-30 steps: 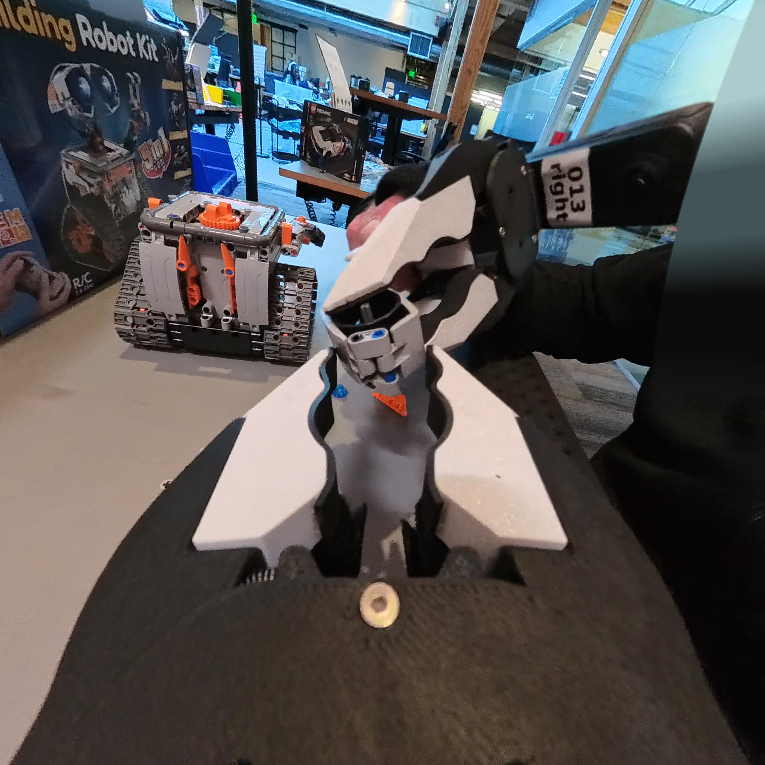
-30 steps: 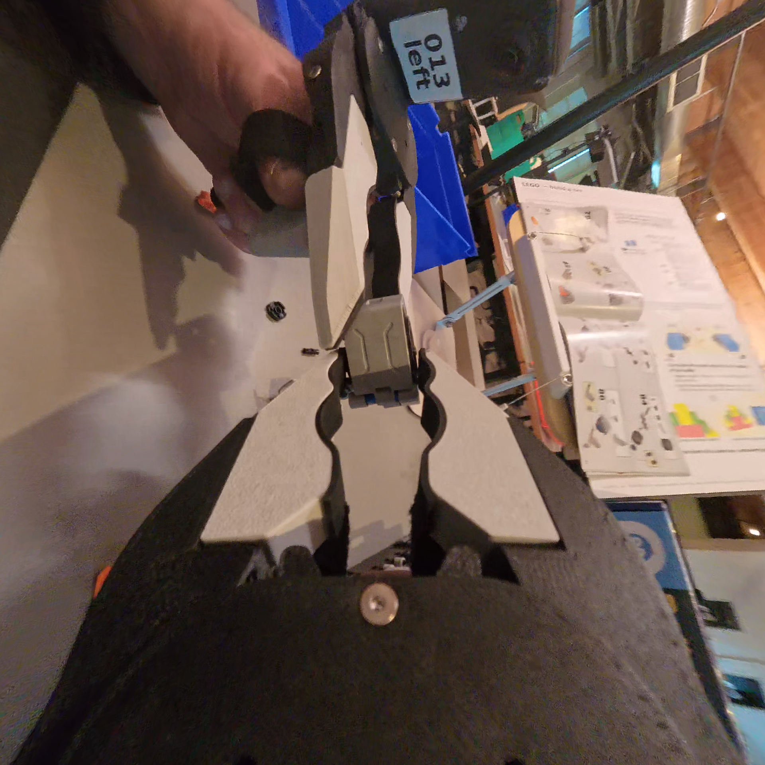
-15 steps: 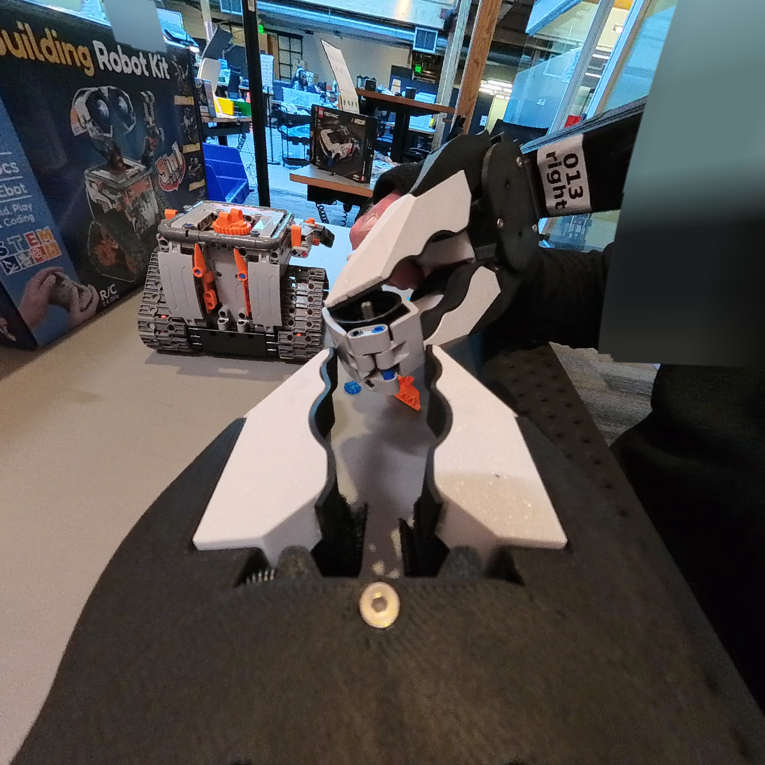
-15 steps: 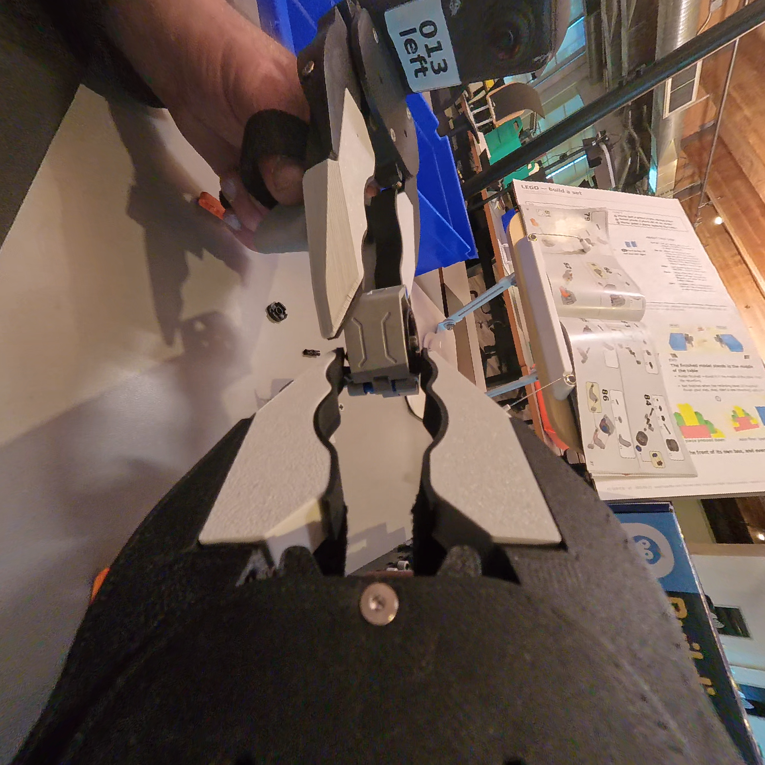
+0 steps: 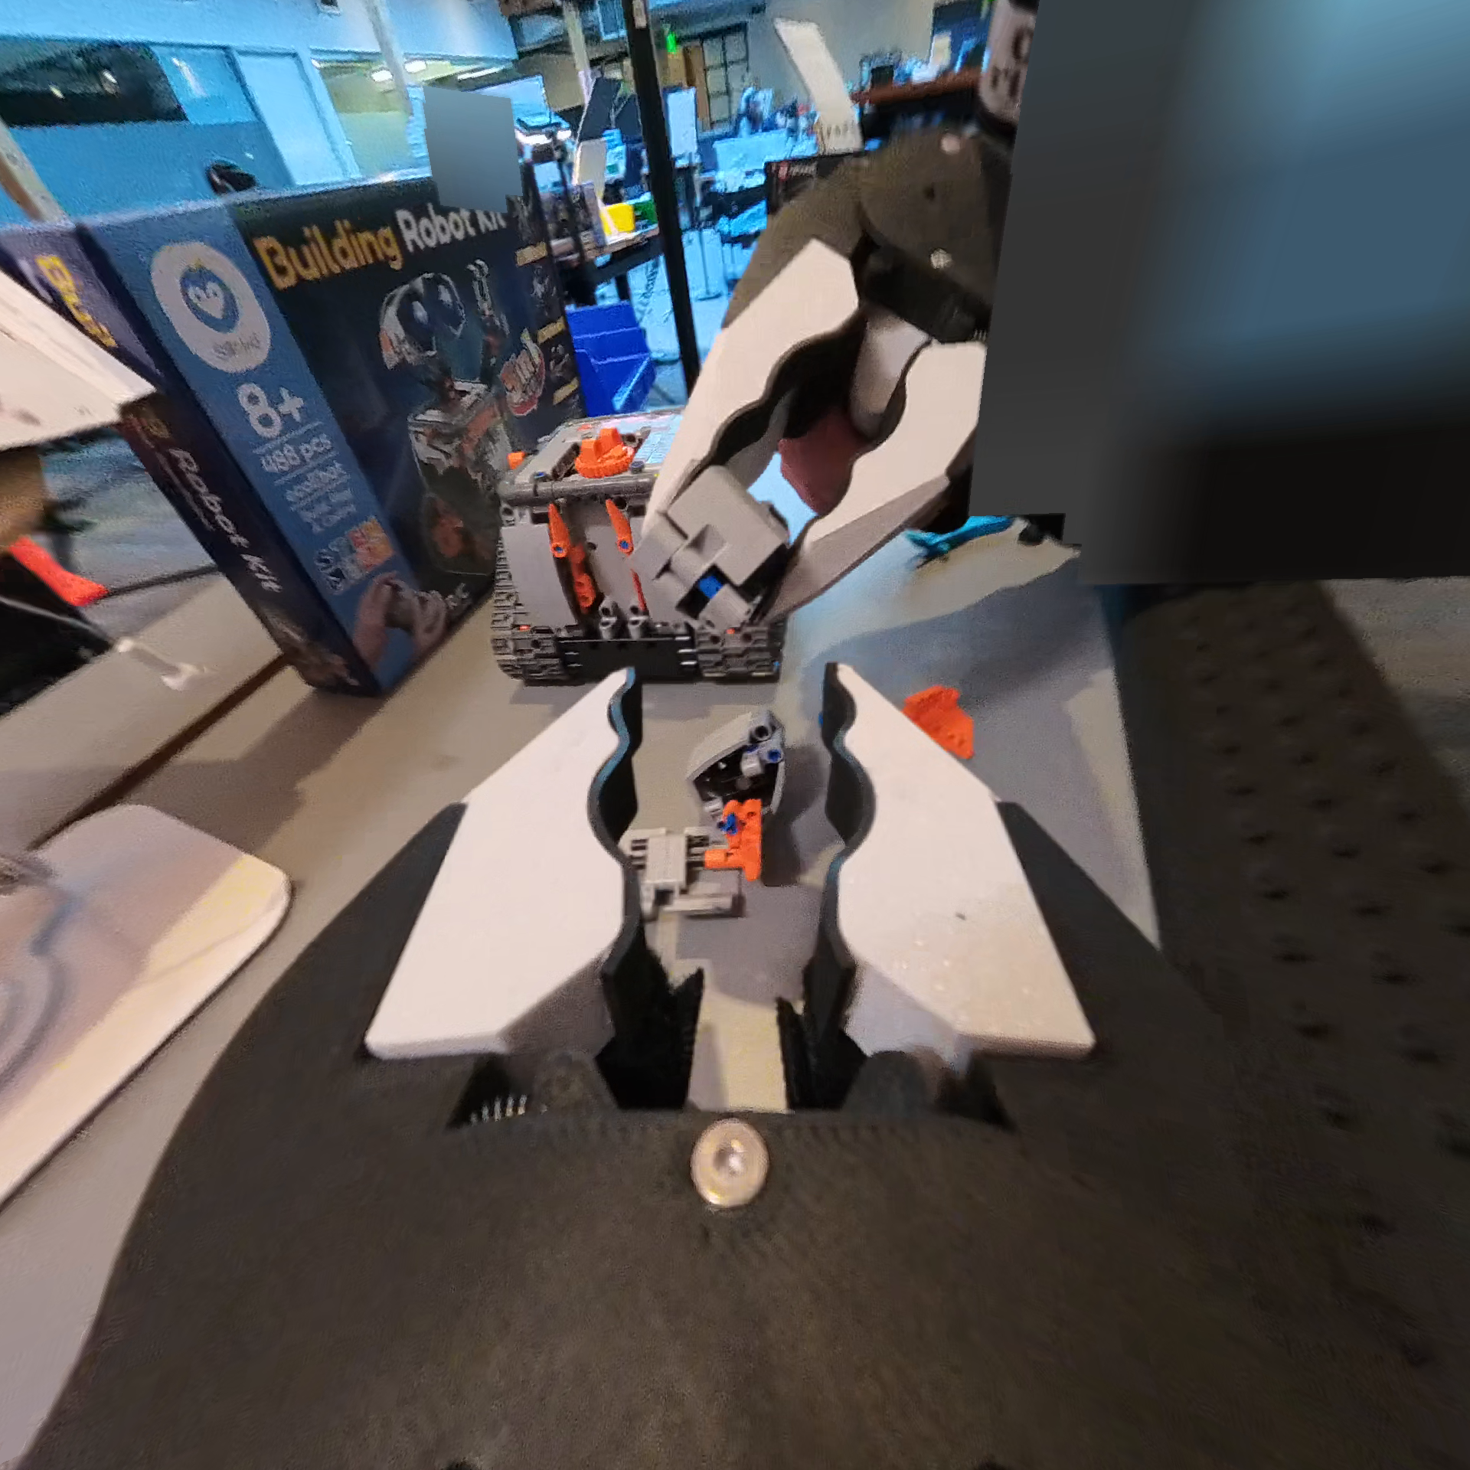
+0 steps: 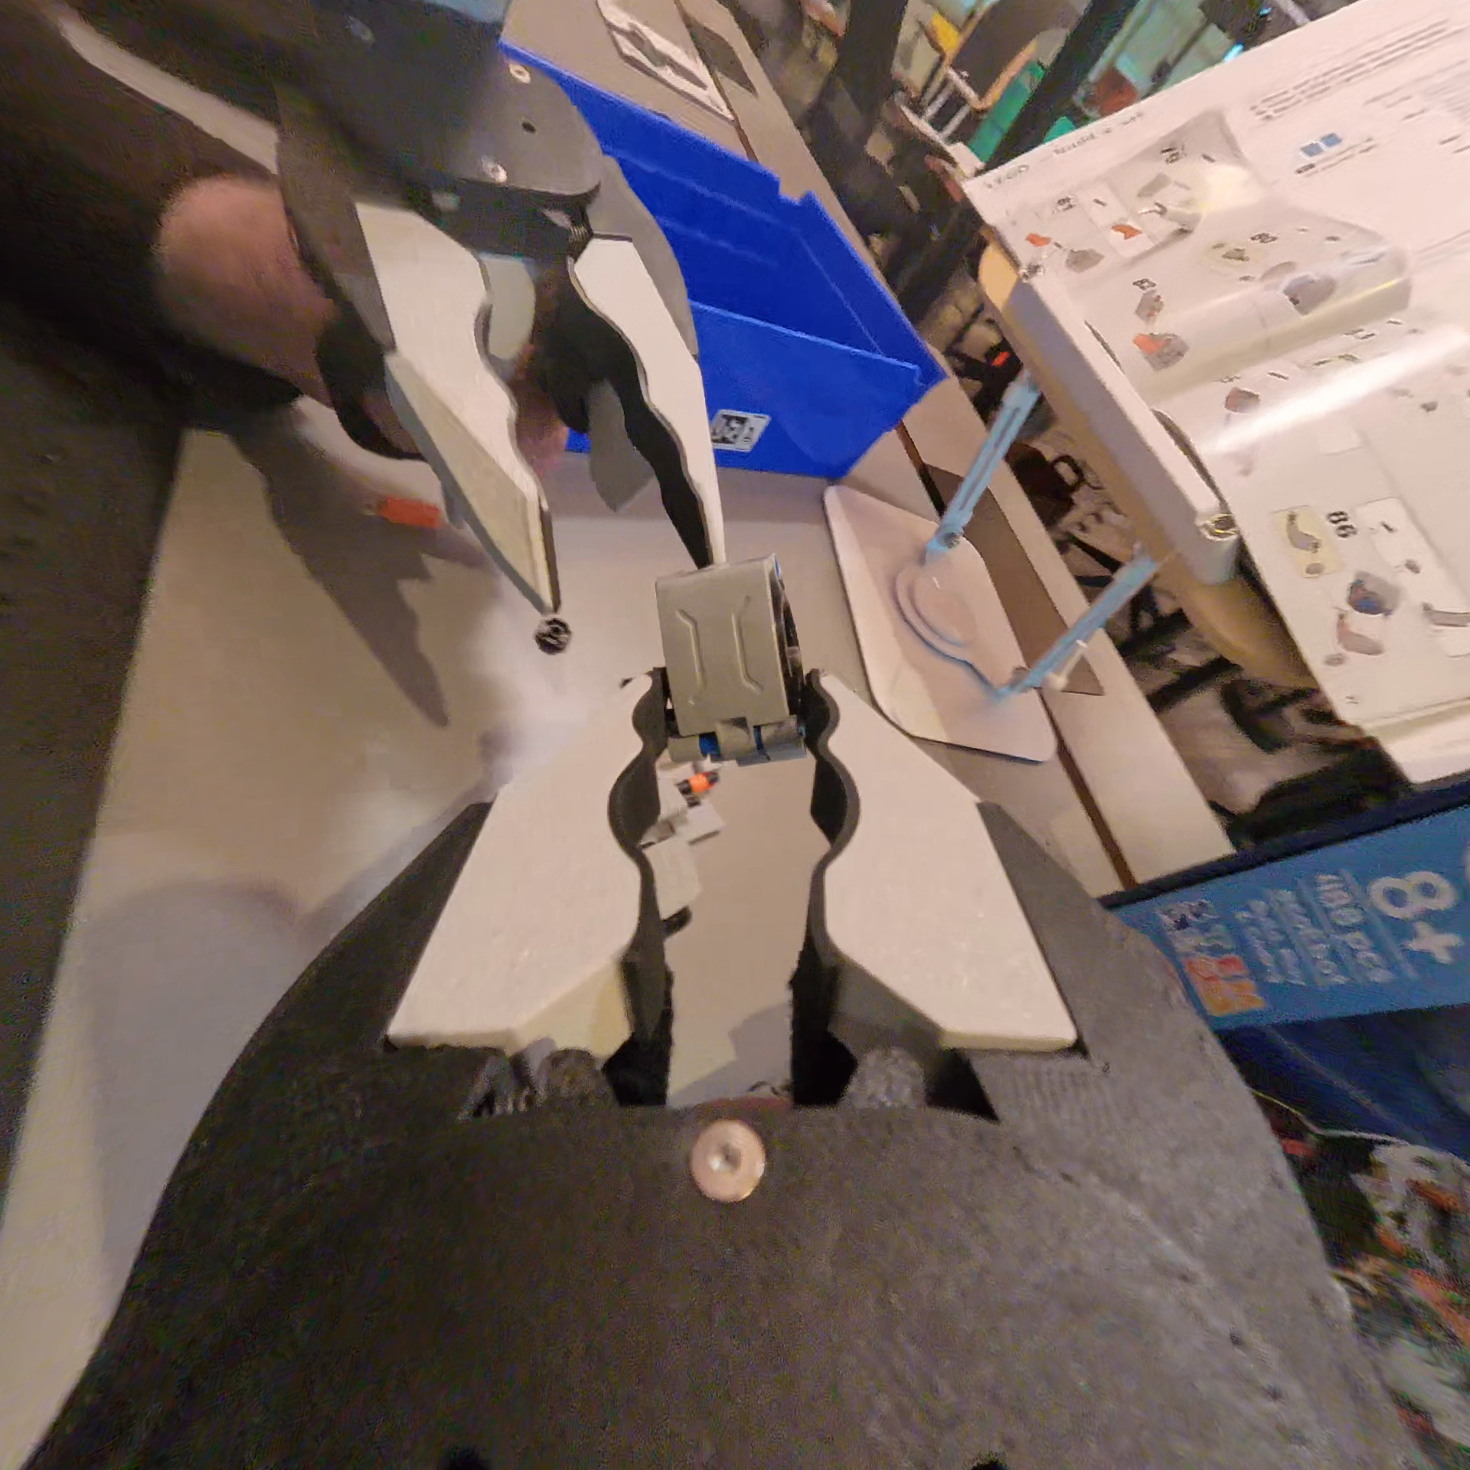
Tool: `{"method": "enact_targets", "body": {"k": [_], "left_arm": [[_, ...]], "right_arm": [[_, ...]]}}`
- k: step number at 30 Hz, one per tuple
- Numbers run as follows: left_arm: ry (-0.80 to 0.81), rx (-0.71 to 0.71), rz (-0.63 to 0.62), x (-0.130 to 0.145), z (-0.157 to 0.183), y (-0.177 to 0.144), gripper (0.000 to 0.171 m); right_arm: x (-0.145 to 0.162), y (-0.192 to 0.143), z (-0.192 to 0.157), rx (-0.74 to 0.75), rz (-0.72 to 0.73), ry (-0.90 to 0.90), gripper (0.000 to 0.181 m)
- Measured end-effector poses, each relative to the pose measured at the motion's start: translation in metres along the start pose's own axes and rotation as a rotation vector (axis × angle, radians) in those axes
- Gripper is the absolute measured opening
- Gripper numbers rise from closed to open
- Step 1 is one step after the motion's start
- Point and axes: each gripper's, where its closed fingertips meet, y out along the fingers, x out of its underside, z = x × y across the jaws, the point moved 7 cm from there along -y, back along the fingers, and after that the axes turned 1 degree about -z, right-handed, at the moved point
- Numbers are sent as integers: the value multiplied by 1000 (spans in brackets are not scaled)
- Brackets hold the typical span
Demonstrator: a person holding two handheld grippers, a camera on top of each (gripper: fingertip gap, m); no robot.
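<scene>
Right wrist view: right gripper (image 6: 730, 716) clamps a grey brick module (image 6: 722, 660) at frame centre; left gripper (image 6: 628, 573), upper left, gapes empty above a loose grey-and-orange piece (image 5: 720, 819).

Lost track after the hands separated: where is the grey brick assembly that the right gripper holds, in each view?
Left wrist view: grey brick assembly right of centre, pinched at the right gripper tips, before the tracked robot model.
Right wrist view: centre, at that gripper's own tips.
Shared landmark: blue kit box.
</scene>
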Motion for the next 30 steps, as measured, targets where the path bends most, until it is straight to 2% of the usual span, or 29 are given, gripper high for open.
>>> {"method": "enact_targets", "body": {"k": [5, 8, 10, 12, 15, 22, 30], "left_arm": [[175, -68, -74, 0, 9, 4, 43], [170, -14, -94, 1, 14, 6, 40], [155, 45, -109, 3, 19, 7, 25], [136, 55, -117, 5, 18, 8, 24], [53, 94, -91, 5, 15, 7, 24], [-256, 178, 3, 7, -5, 2, 23], [-361, 201, 38, 9, -13, 0, 22]], "right_arm": [[9, 10, -17, -143, -88, -9, 31], [11, 14, -24, -236, -86, 36, 31], [13, 14, -25, -267, -82, 62, 31], [12, 14, -25, -283, -70, 84, 31], [9, 13, -24, -289, -39, 110, 30], [5, 4, -9, -262, 32, 217, 40], [12, 6, -8, -305, 5, 271, 43]]}}
